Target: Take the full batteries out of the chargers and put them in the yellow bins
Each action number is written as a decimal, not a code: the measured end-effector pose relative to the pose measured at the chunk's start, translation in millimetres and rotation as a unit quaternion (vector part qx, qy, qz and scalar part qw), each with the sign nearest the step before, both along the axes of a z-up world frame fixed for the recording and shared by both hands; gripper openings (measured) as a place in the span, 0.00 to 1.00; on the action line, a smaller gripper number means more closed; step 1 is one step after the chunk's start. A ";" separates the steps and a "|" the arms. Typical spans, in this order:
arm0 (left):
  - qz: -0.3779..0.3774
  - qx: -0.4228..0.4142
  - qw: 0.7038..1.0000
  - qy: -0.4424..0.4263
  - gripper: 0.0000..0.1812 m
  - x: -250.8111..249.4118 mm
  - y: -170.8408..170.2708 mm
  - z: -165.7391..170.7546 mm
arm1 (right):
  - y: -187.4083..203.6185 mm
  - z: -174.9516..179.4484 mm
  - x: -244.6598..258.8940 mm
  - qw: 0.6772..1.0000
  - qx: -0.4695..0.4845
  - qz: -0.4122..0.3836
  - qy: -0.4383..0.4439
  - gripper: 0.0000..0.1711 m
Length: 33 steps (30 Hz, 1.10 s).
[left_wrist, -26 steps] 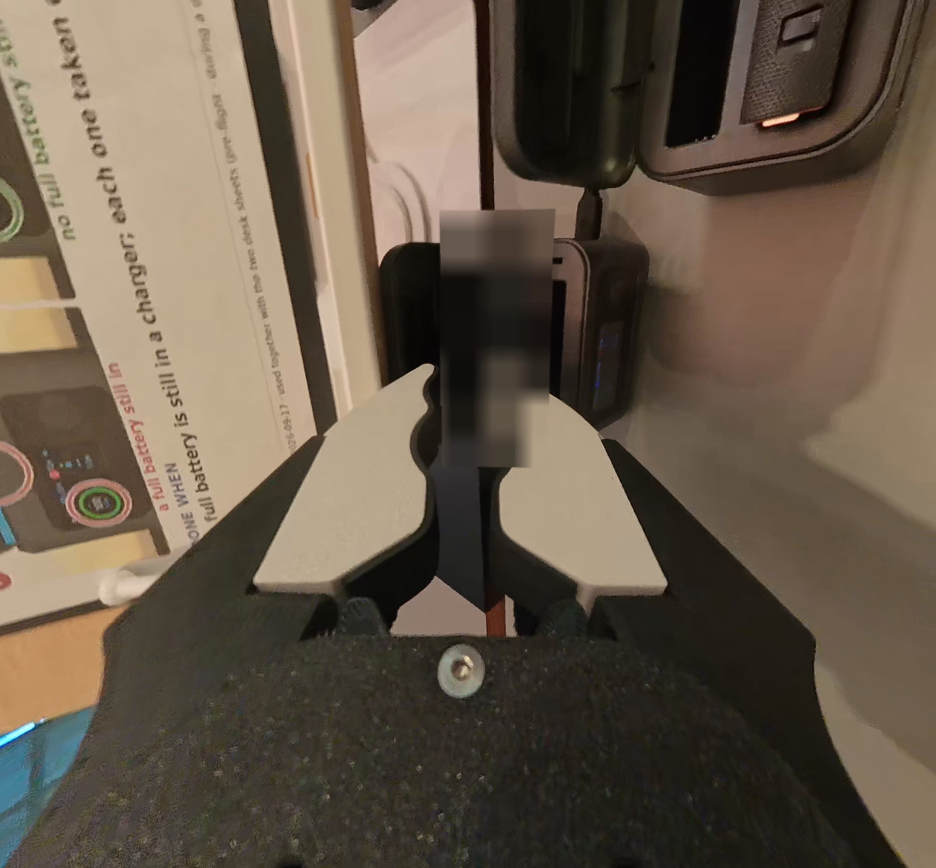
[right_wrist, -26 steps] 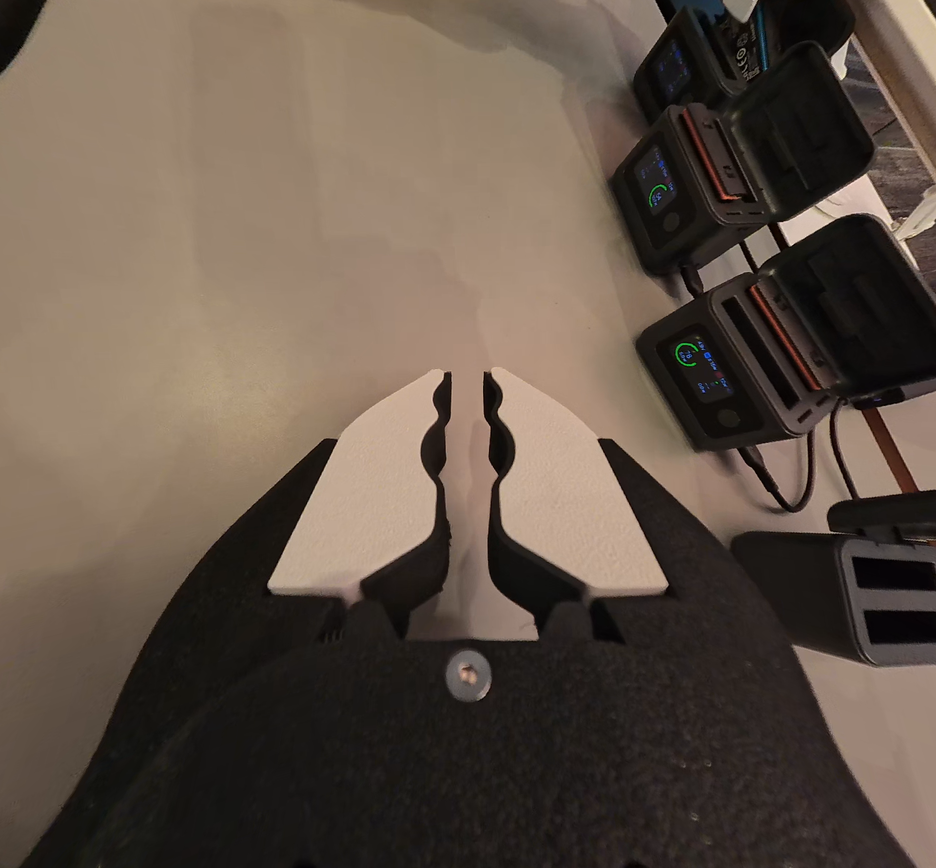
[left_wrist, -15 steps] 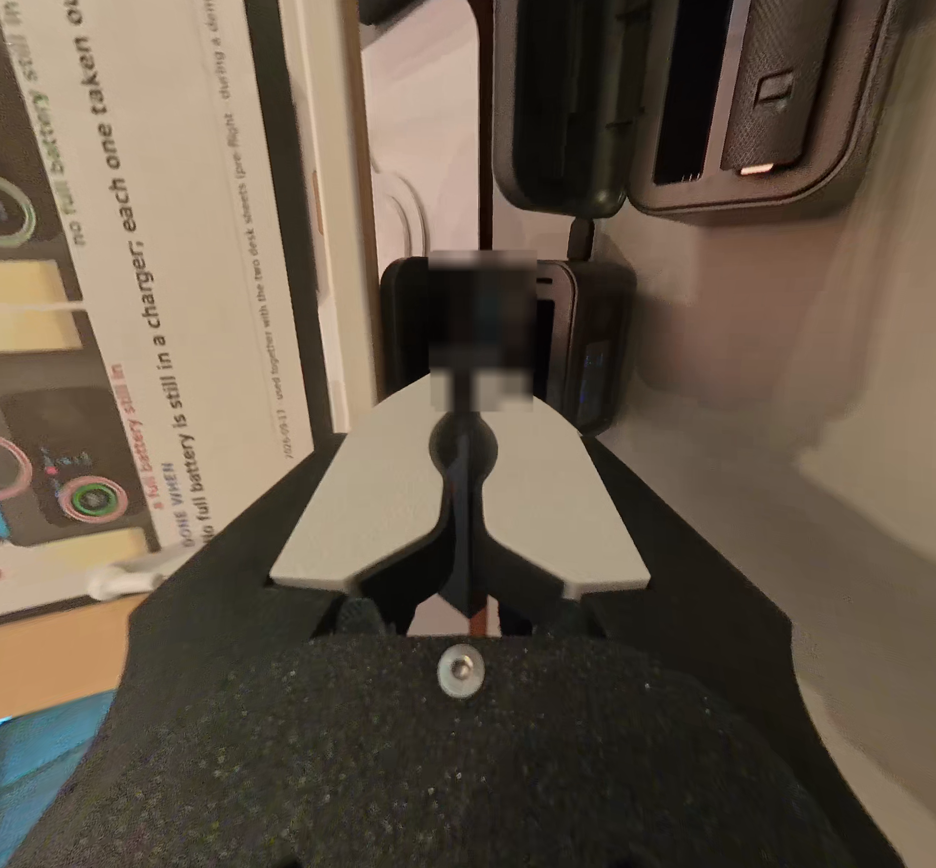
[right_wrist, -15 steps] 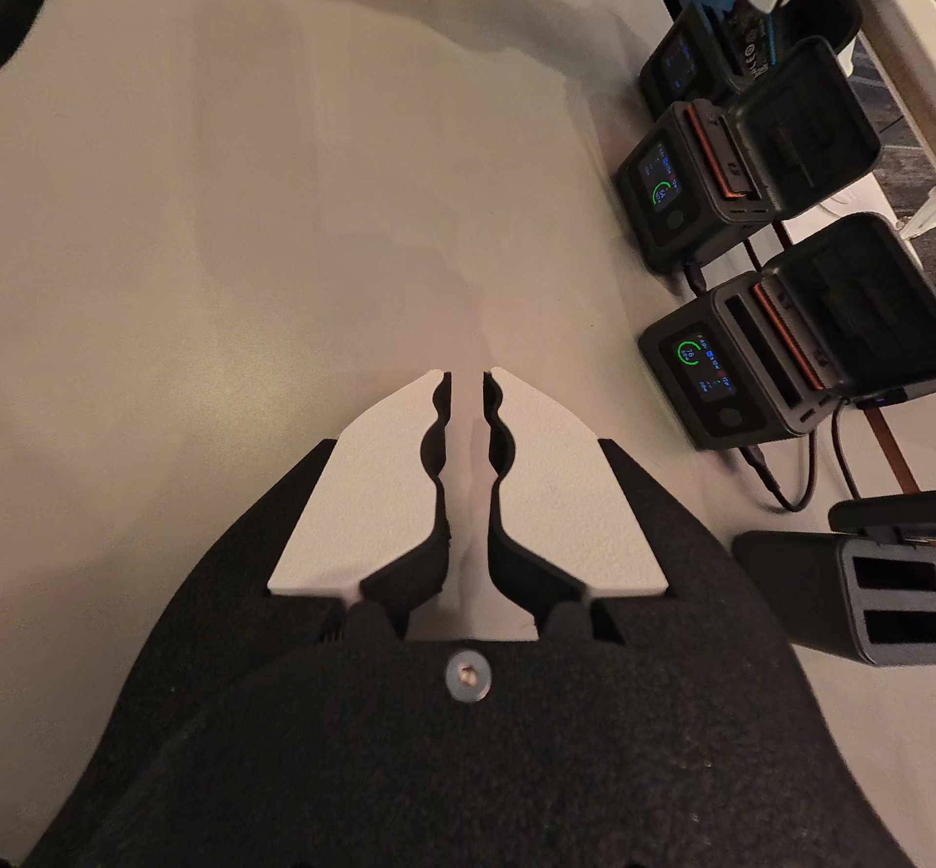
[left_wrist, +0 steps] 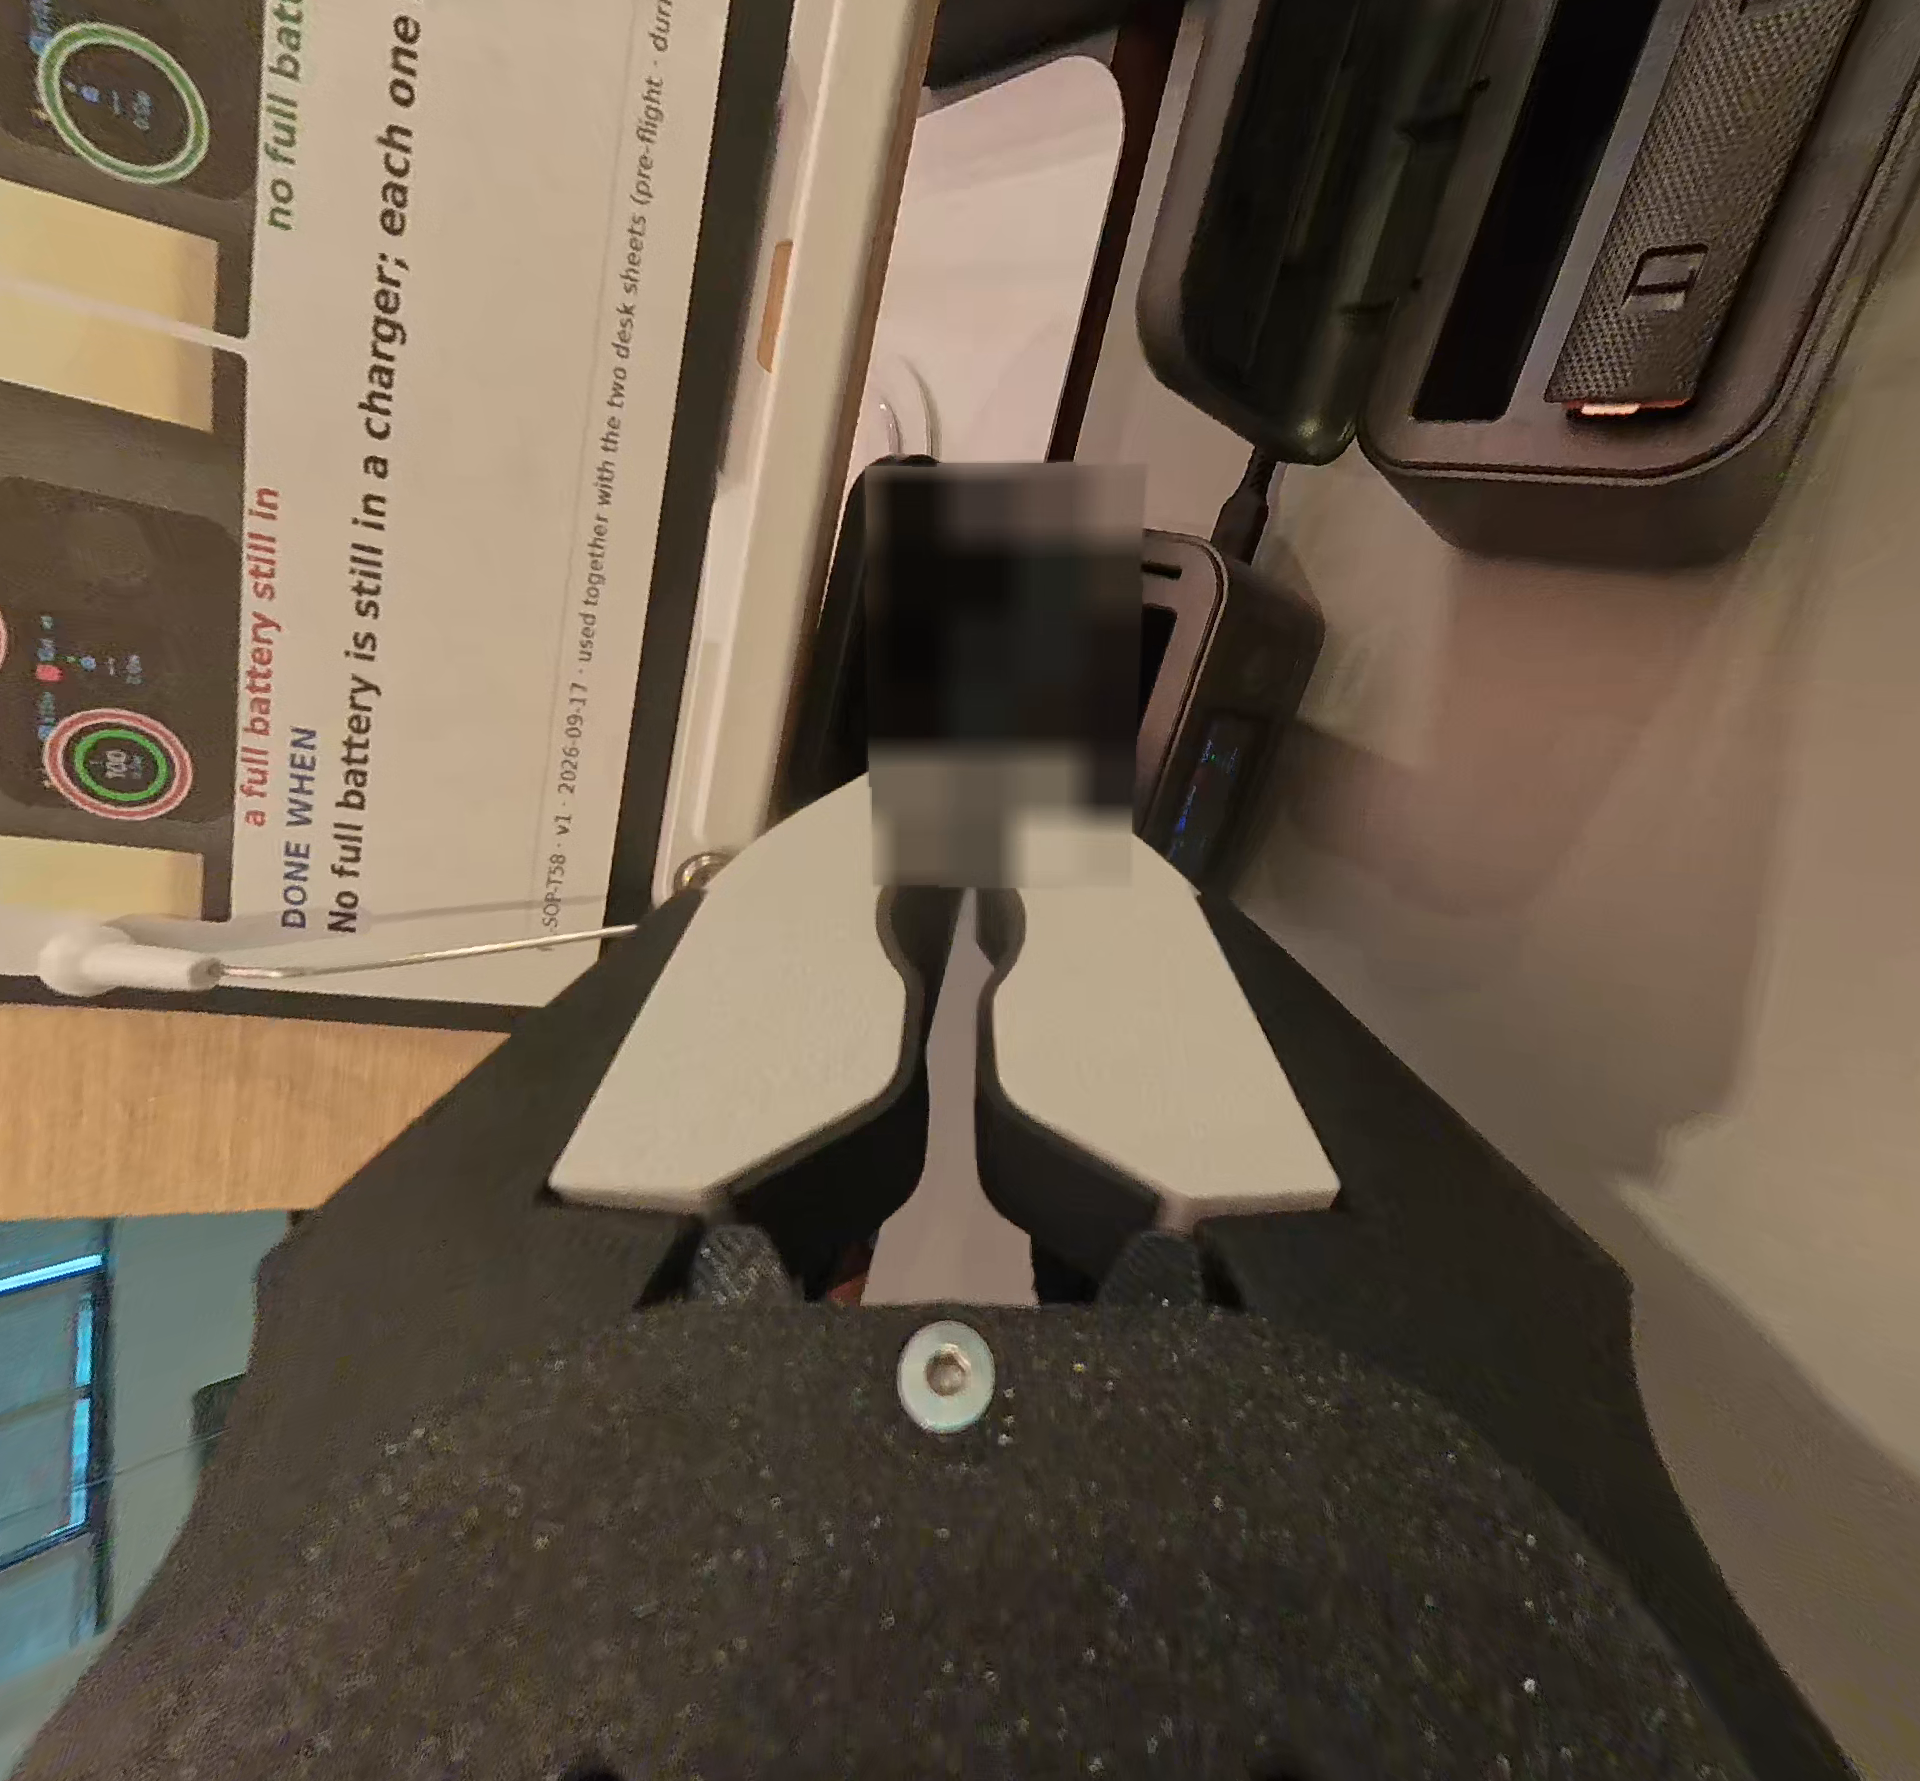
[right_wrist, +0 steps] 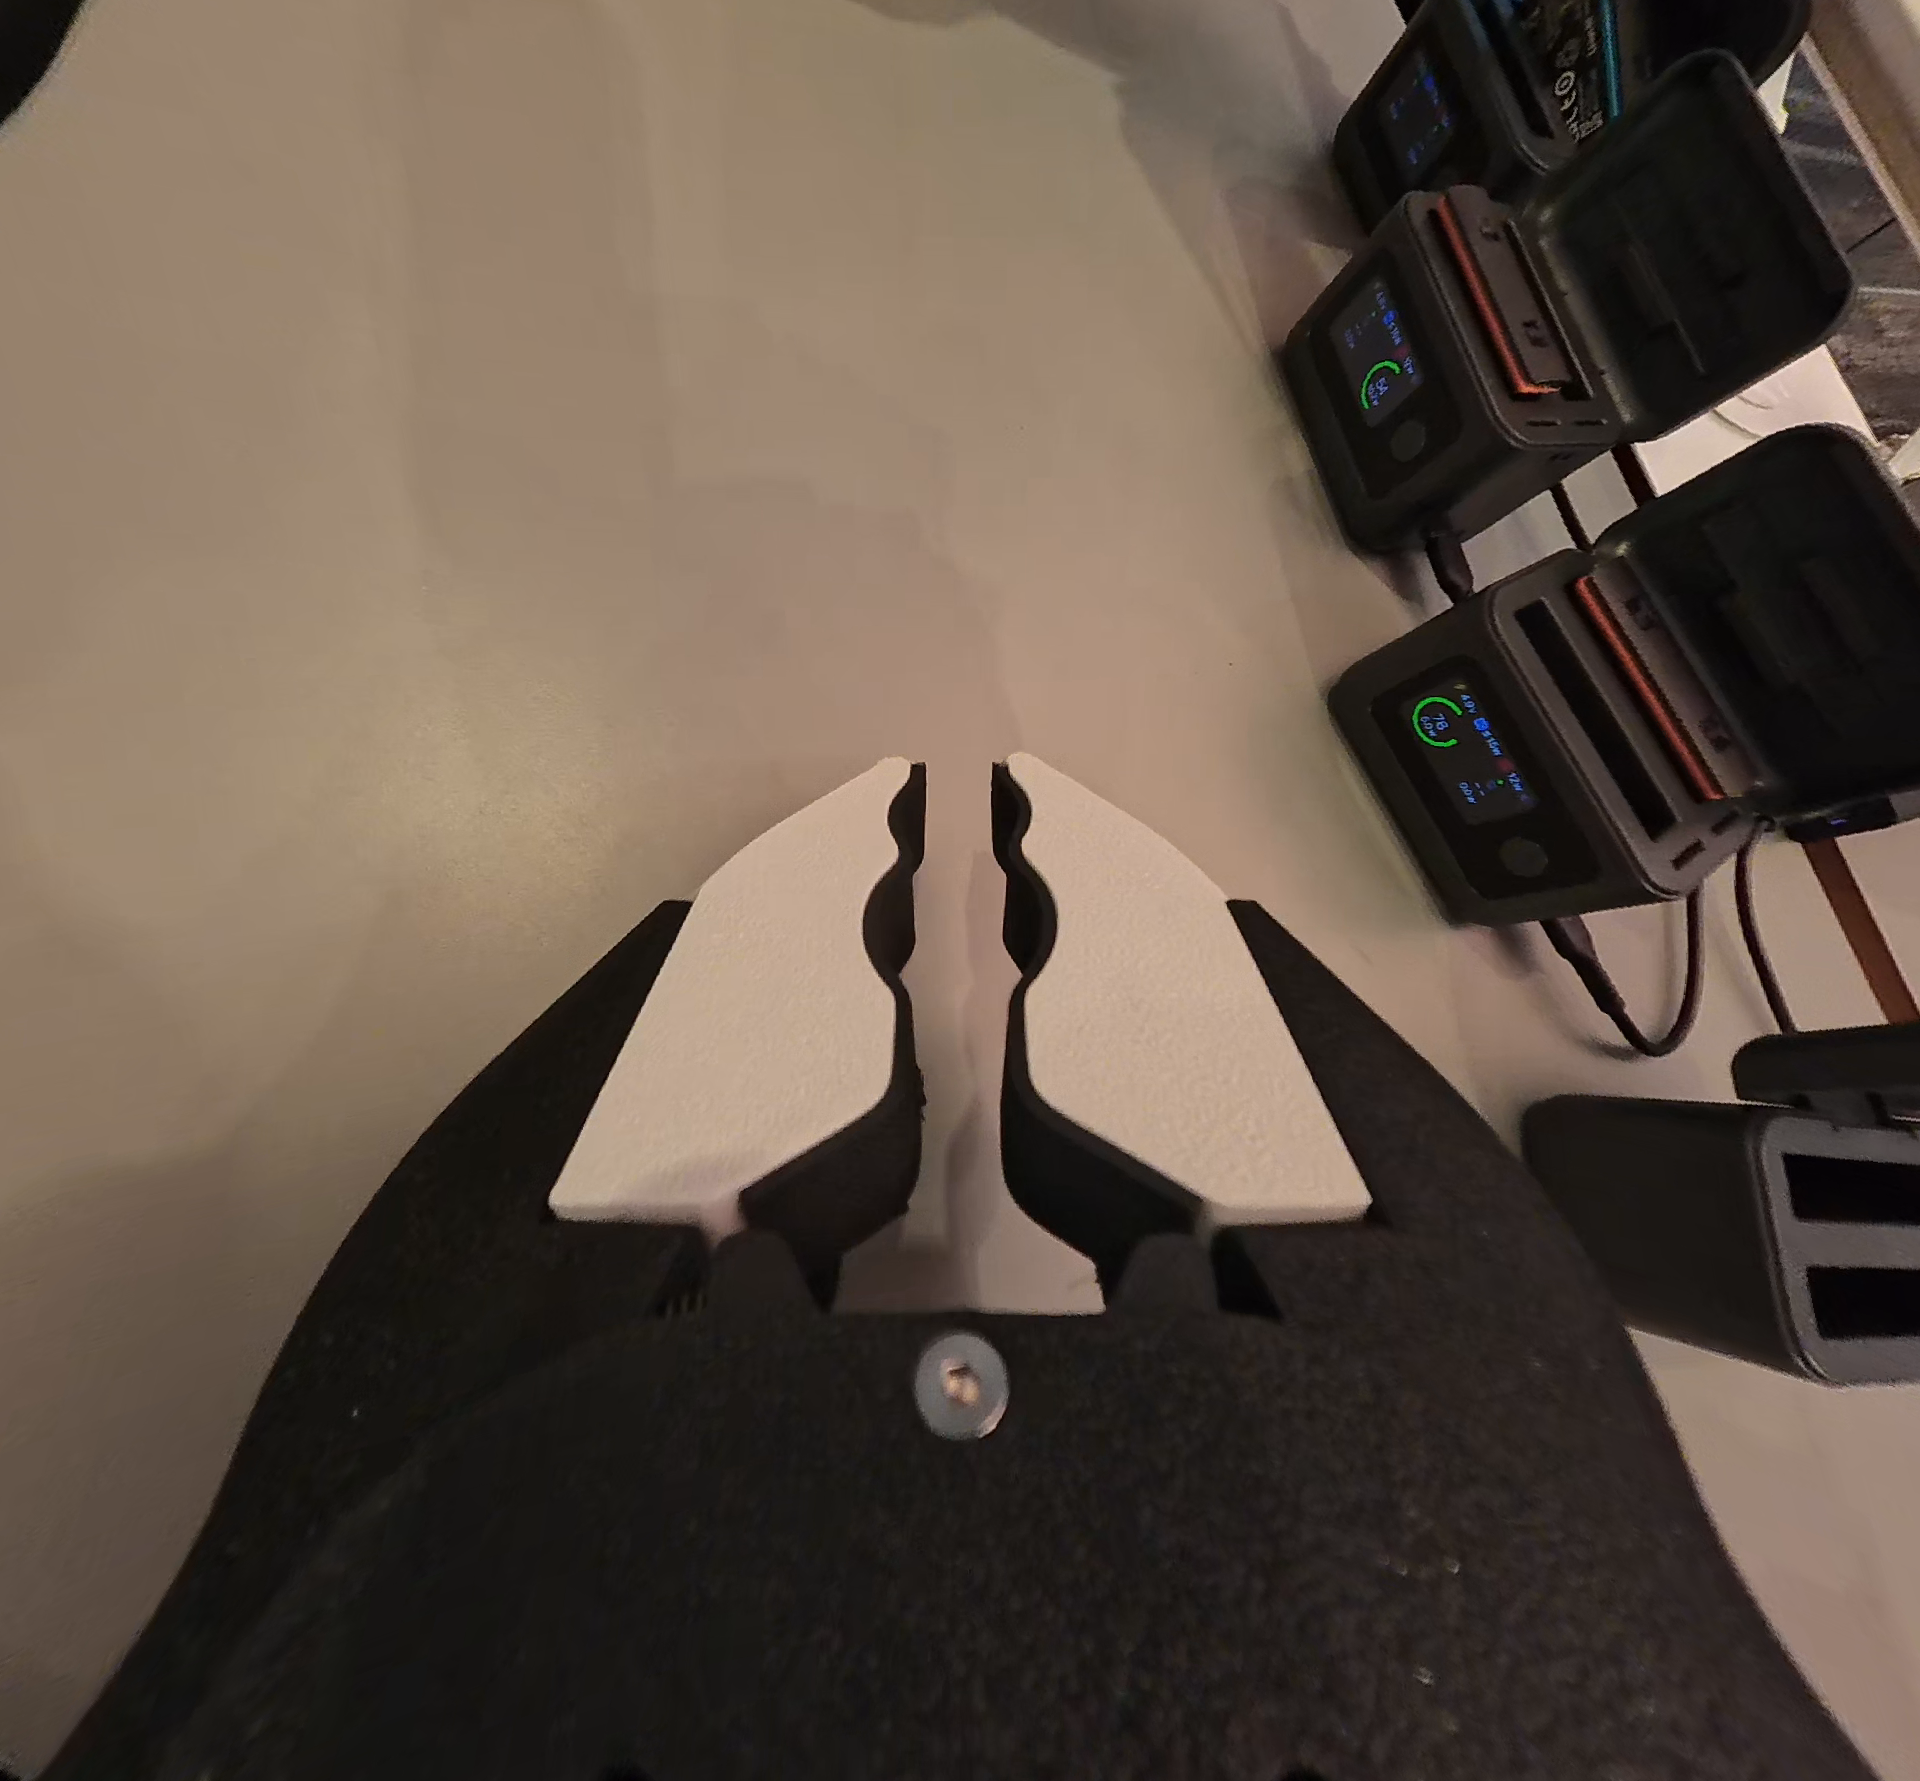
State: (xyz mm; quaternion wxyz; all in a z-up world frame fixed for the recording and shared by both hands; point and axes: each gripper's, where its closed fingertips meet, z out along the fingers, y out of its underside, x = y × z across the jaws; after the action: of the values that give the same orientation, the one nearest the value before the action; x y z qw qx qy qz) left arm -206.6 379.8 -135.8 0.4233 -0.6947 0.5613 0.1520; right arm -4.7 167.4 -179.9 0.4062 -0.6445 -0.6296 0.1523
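Note:
In the right wrist view, several dark chargers with lit screens stand in a row at the table's right edge: a far one, a middle one and a near one. My left gripper hangs over the far charger with its jaws nearly together; a mosaic patch hides its tips. The right wrist view shows it gripping a black battery that stands up out of that charger. My right gripper is narrowly open and empty above the bare table. No yellow bin is in view.
A charger with an open lid holds one battery beside an empty slot. A fourth charger shows two empty slots. An instruction sheet stands to the left. Cables run behind the chargers.
My left gripper's jaws have closed from a wider gap onto the battery over the far charger, and its view has shifted slightly. My right gripper has hardly moved.

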 end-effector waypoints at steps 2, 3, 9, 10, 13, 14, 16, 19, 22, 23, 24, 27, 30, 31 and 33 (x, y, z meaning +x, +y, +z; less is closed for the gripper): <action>0.007 -0.016 0.999 -0.044 0.05 1.7 -4.0 2.3 | -0.1 -0.9 0.3 1.000 0.000 0.000 -0.002 0.07; 0.010 -0.025 0.997 -0.077 0.07 2.6 -6.3 4.8 | 0.0 -0.9 0.4 1.000 0.000 0.000 -0.003 0.07; 0.043 -0.163 0.959 -0.230 0.28 -14.5 -27.6 -11.2 | -0.6 -1.1 -0.4 1.000 -0.003 0.002 -0.001 0.07; 0.058 -0.187 0.953 -0.233 0.33 -19.8 -28.3 -21.3 | -1.1 -1.8 -1.0 1.000 -0.003 0.003 -0.001 0.07; 0.075 -0.201 0.951 -0.225 0.42 -23.5 -19.7 -43.6 | -2.8 -4.6 -3.3 1.000 -0.006 0.007 -0.006 0.07; 0.078 -0.203 0.949 -0.227 0.44 -21.8 -15.0 -49.2 | -3.4 -5.7 -3.4 1.000 -0.007 0.008 -0.008 0.07; 0.078 -0.227 0.940 -0.242 0.48 -14.3 -9.0 -61.5 | -4.0 -7.1 -2.4 1.000 -0.005 0.009 -0.013 0.07; 0.063 -0.233 0.930 -0.277 0.48 -0.8 0.1 -66.4 | -3.2 -5.2 -0.7 1.000 -0.005 0.006 -0.010 0.07; 0.043 -0.225 0.924 -0.307 0.39 11.7 1.1 -61.7 | -1.4 -4.9 0.8 1.000 -0.006 0.003 -0.009 0.07; 0.036 -0.226 0.924 -0.307 0.38 13.9 -1.9 -61.7 | -1.6 -5.2 0.6 1.000 -0.008 0.004 -0.009 0.07; 0.030 -0.228 0.924 -0.304 0.37 15.2 -5.9 -61.4 | -2.0 -5.2 0.1 1.000 -0.007 0.005 -0.010 0.07; 0.017 -0.227 0.928 -0.295 0.35 15.5 -21.0 -60.9 | -4.7 -5.1 -2.1 1.000 -0.005 0.012 -0.012 0.07; 0.010 -0.223 0.931 -0.289 0.33 16.1 -38.9 -60.6 | -6.1 -4.3 -3.3 1.000 -0.003 0.015 -0.013 0.07; 0.010 -0.221 0.932 -0.287 0.33 16.0 -44.9 -60.5 | -6.3 -4.0 -3.5 1.000 -0.003 0.015 -0.012 0.07; 0.010 -0.218 0.932 -0.291 0.32 17.8 -55.5 -60.3 | -6.5 -3.2 -3.7 1.000 -0.002 0.015 -0.011 0.07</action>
State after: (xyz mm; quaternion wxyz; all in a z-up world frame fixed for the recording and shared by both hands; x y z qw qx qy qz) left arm -188.8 324.3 -196.2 0.4048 -0.7892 0.4260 -0.1785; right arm -8.4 160.9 -183.1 0.3959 -0.6372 -0.6434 0.1529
